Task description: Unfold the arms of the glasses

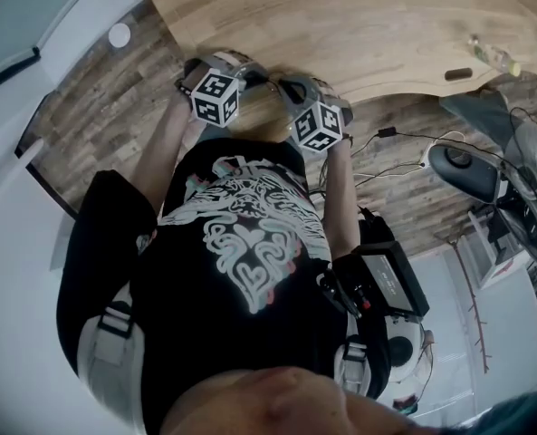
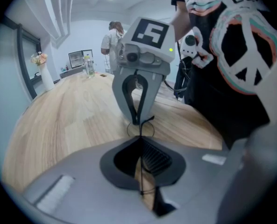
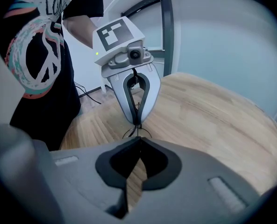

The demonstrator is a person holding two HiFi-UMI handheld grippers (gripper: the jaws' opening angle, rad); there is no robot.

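Where the left claw (image 2: 139, 140) clenches, a thin dark wire of the glasses (image 2: 140, 128) is pinched between its jaws. The wire runs straight ahead along them and out past the tips. Just beyond those tips, thin arcs of the round rims curve out to either side, low over the counter (image 2: 59, 120). The right claw (image 3: 139, 139) meets the left one tip to tip from the opposite side. Its jaws are likewise pressed shut on the frame, just above the rims, so the glasses sit between the two claws. Beside the right claw is the person's dark shirt (image 2: 241, 55). Farther off on the counter stand a bottle (image 2: 87, 65) and a white vase (image 2: 46, 80).
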